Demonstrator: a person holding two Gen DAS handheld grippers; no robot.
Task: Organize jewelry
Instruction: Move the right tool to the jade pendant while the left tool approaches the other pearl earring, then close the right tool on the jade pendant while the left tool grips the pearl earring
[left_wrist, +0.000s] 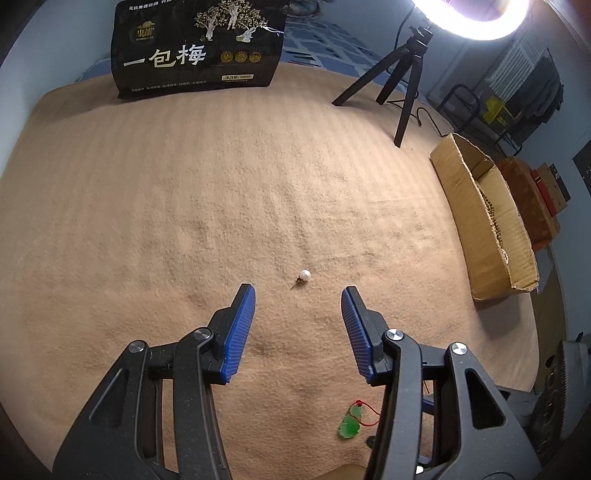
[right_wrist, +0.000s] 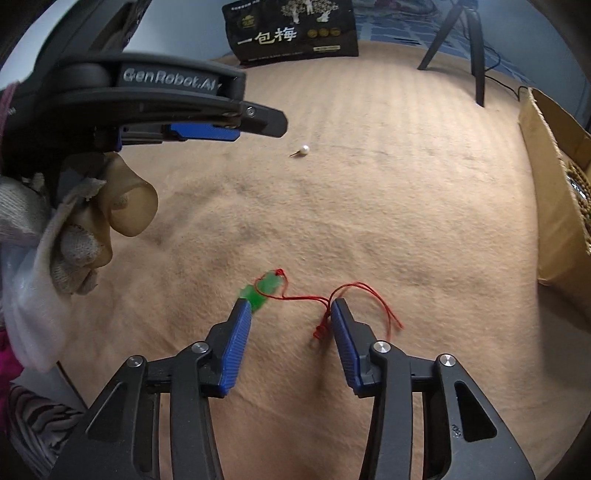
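Observation:
A white pearl earring (left_wrist: 304, 275) lies on the tan blanket (left_wrist: 184, 206), just ahead of my open, empty left gripper (left_wrist: 297, 295). It also shows in the right wrist view (right_wrist: 303, 149). A green pendant (right_wrist: 264, 290) on a red cord (right_wrist: 354, 291) lies on the blanket just ahead of my open, empty right gripper (right_wrist: 290, 308); the cord runs between the fingertips. The pendant also shows low in the left wrist view (left_wrist: 349, 424). The left gripper (right_wrist: 258, 122) shows from the side at the upper left of the right wrist view.
A cardboard box (left_wrist: 484, 221) holding beads stands at the blanket's right edge, also in the right wrist view (right_wrist: 554, 192). A black snack bag (left_wrist: 199, 48) stands at the back. A tripod (left_wrist: 399, 81) with a ring light (left_wrist: 476, 18) stands at the back right.

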